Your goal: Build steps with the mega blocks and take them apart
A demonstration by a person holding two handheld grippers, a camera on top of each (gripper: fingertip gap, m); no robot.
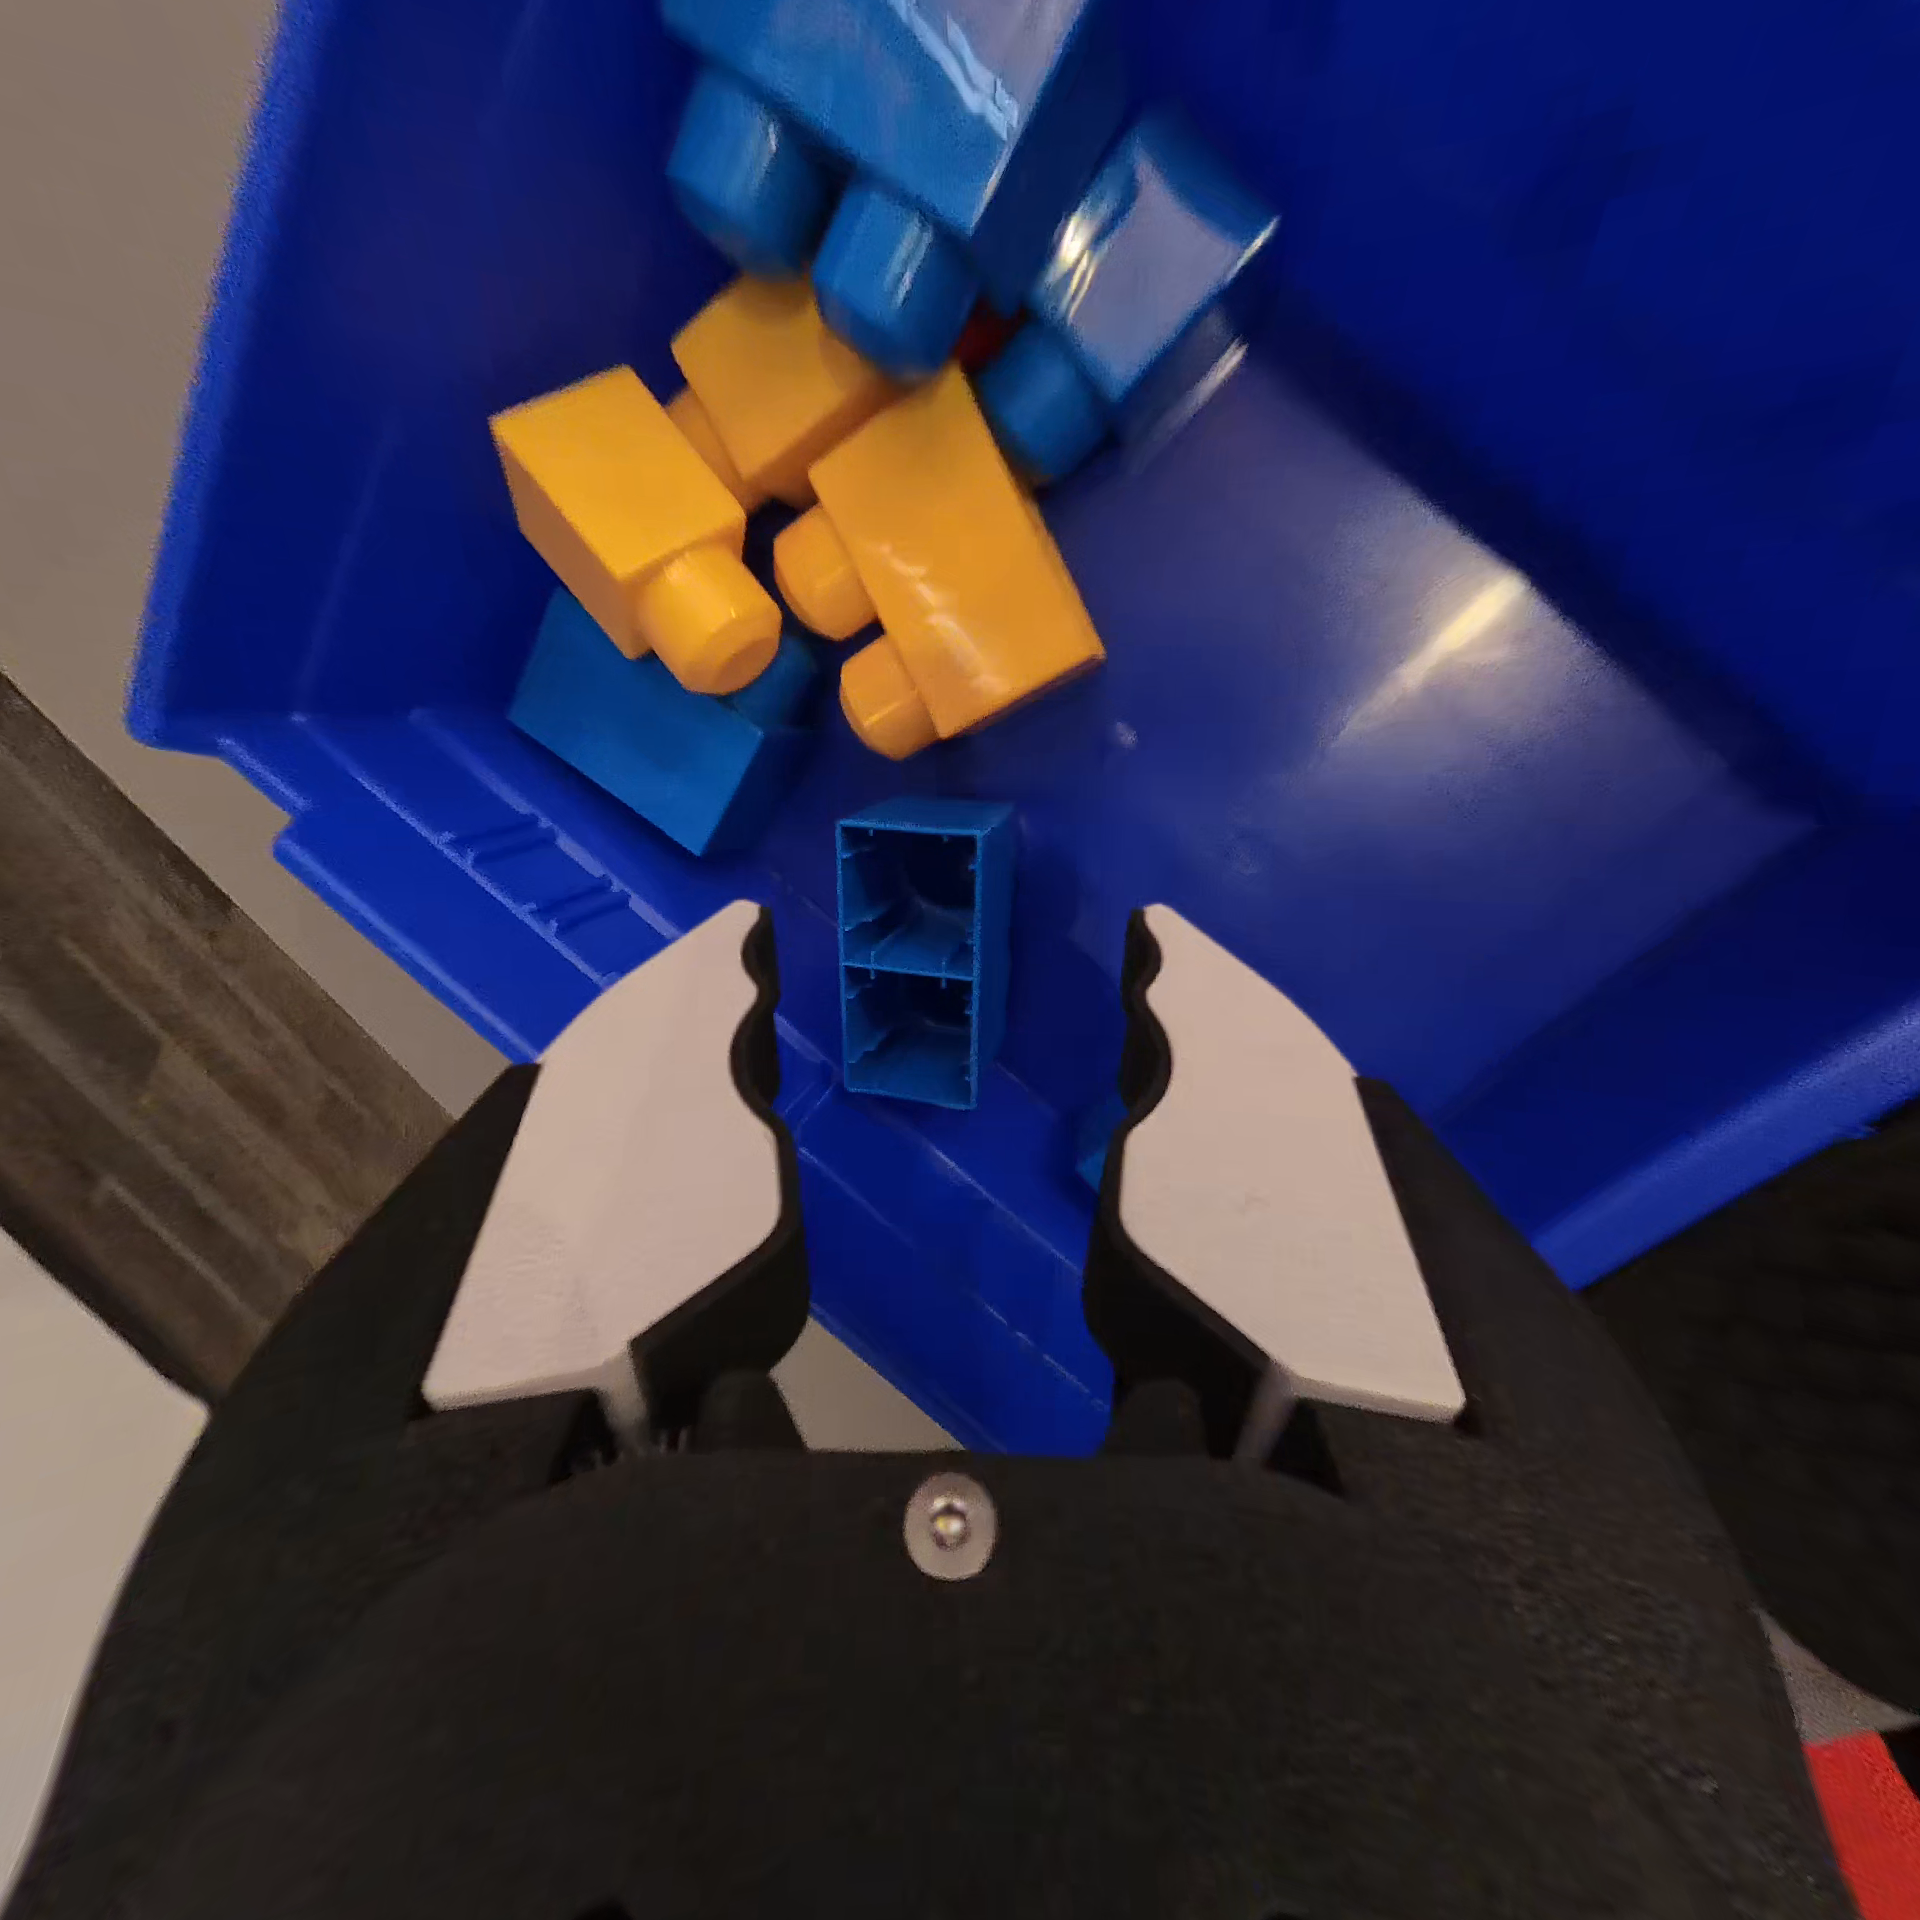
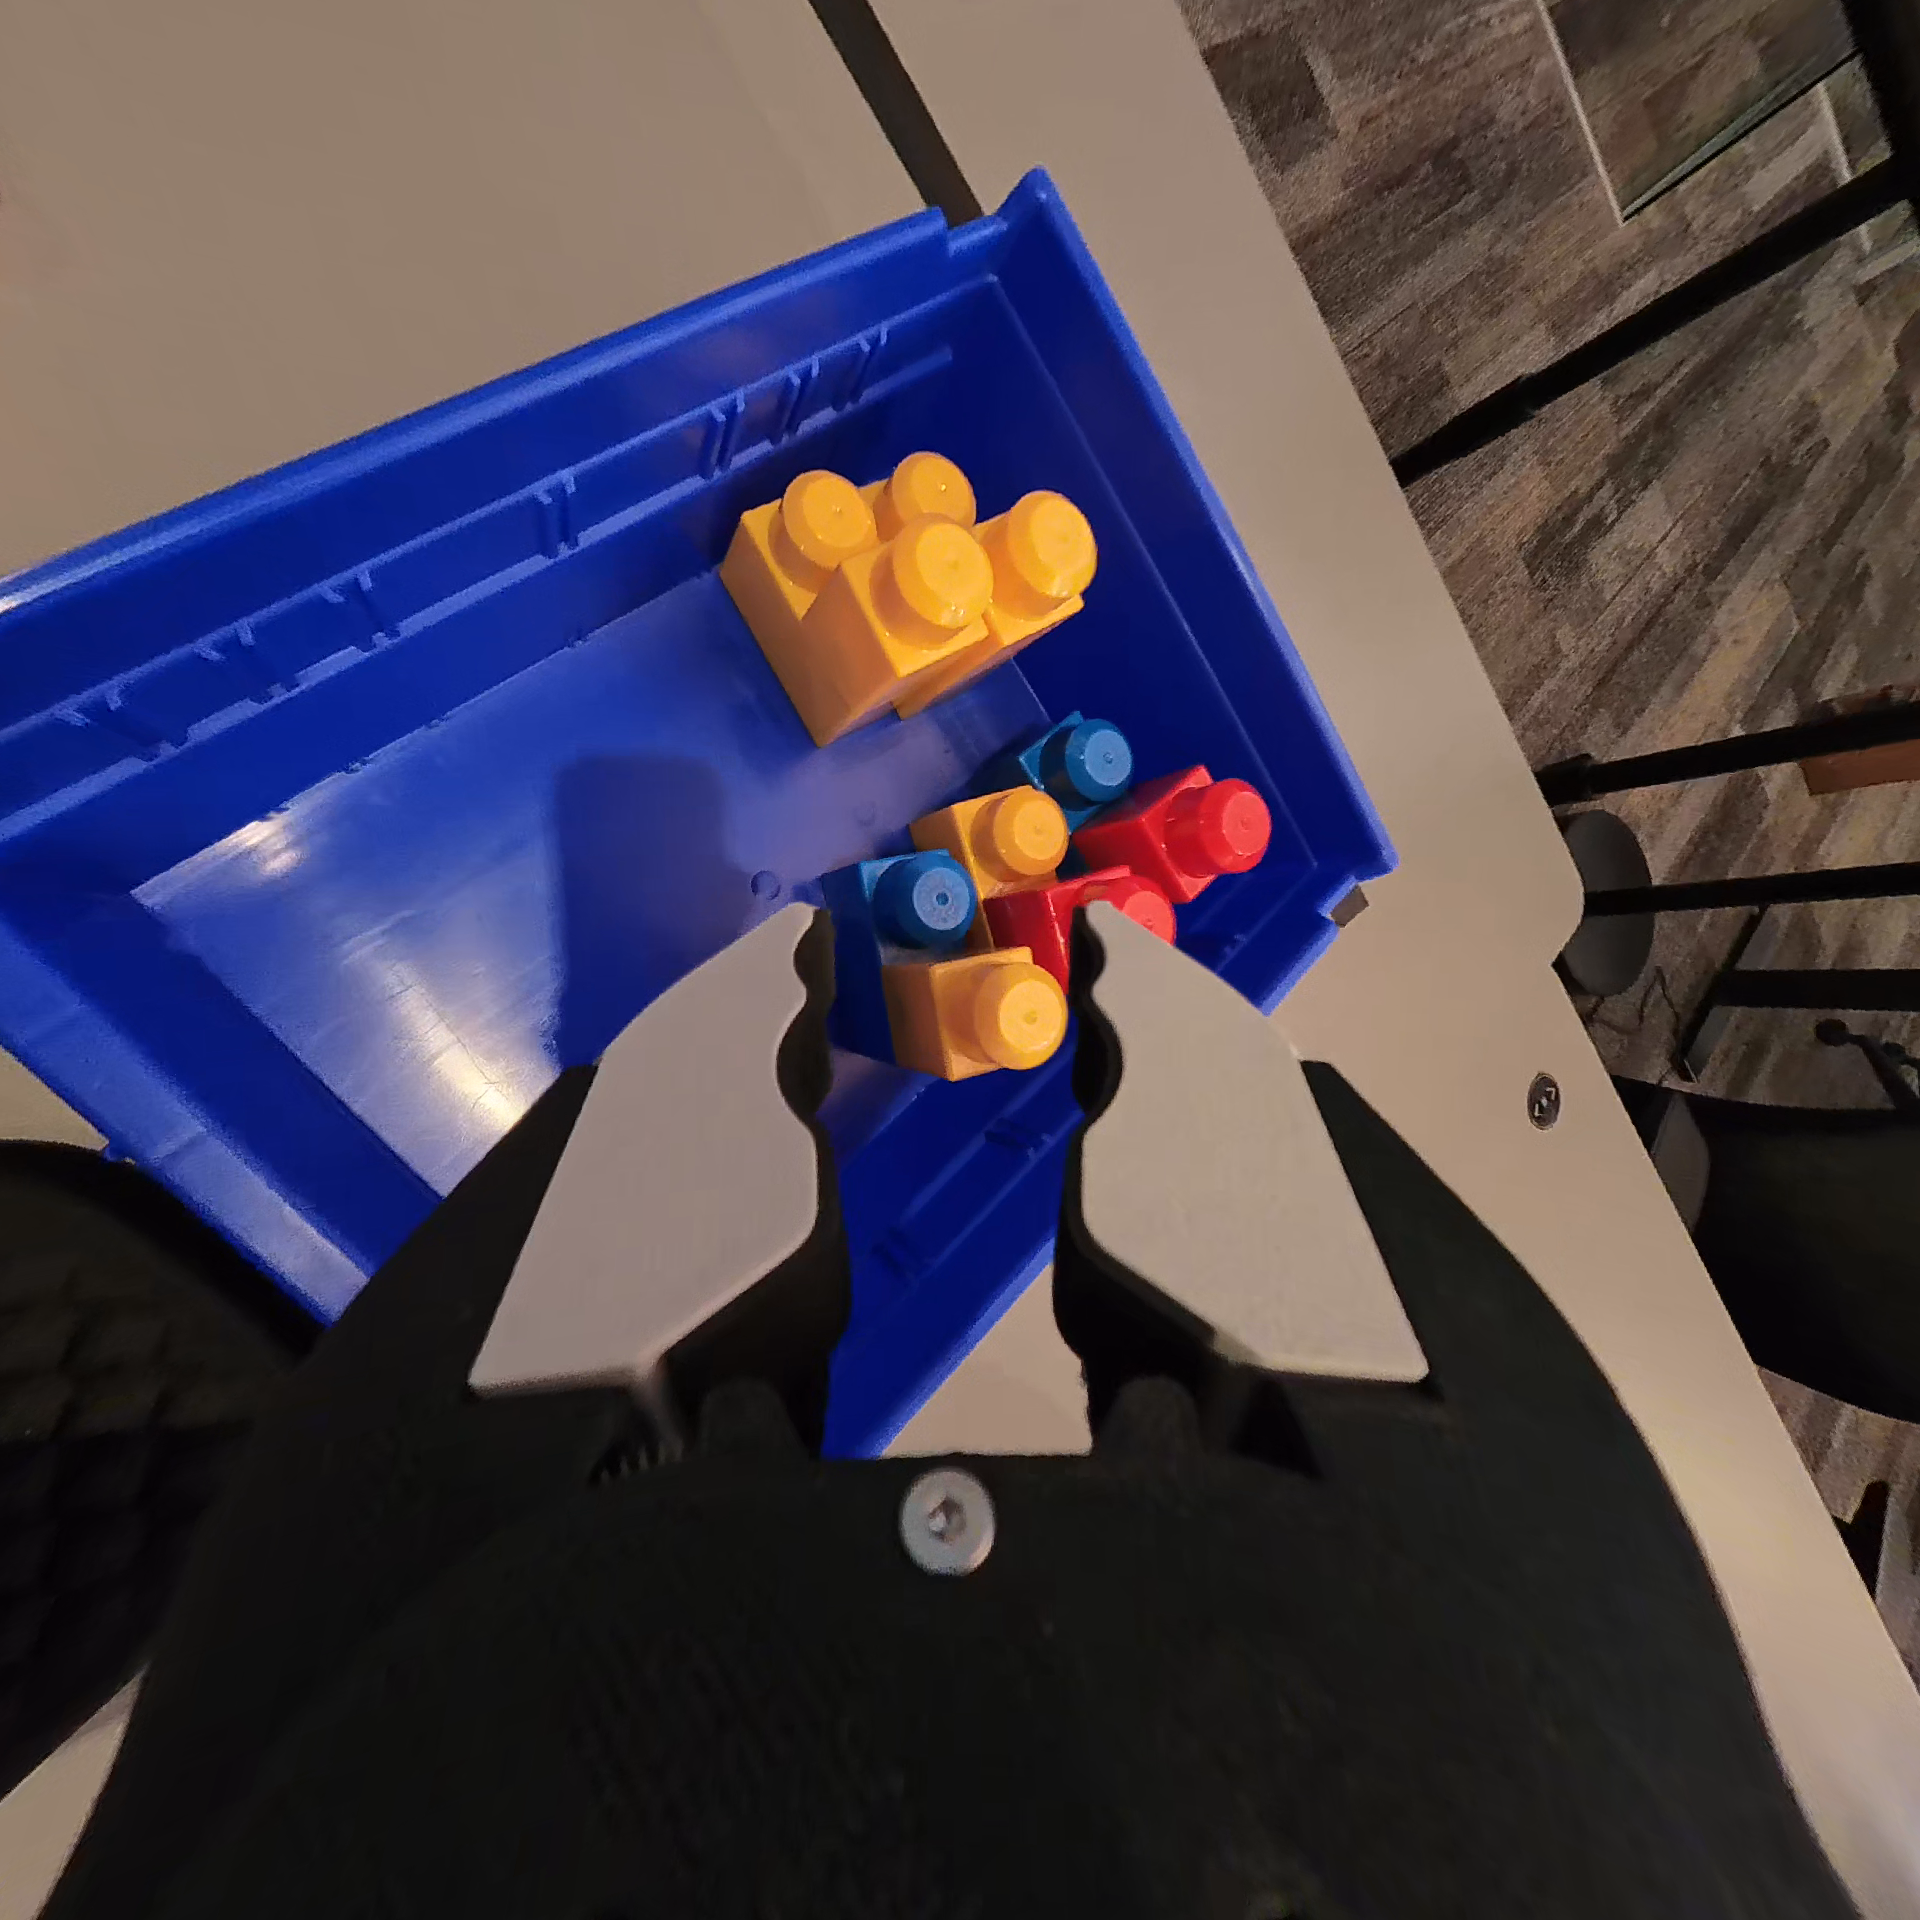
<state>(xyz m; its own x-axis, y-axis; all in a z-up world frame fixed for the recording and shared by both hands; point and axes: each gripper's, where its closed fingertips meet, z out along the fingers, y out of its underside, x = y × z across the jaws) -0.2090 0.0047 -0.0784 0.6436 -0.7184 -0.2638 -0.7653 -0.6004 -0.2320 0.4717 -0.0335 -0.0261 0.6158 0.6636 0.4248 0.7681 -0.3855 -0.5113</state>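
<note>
Landmark: blue bin (image 1: 1455, 727) sitting on the pale counter (image 2: 312, 260), blocks lying loose inside it.
Left tool (image 1: 945, 914): hovering over the bin's near wall, fingers (image 1: 665, 1091) standing apart and gripping nothing.
Blue block (image 1: 920, 951): lying on the bin floor between the left tool's tips, its hollow underside facing the camera, touching neither finger.
Yellow blocks (image 1: 935, 561): piling up farther into the bin, beside more blue ones.
Right tool (image 2: 940, 914): reaching into the bin's corner, fingers (image 2: 1195, 1143) standing apart, clamping nothing.
Yellow single (image 2: 977, 1003): sitting between the right tool's fingers; contact cannot be judged.
Red blocks (image 2: 1174, 831): resting just beyond that single, near the bin's end wall.
Yellow cluster (image 2: 894, 592): standing against the bin's far wall.
</note>
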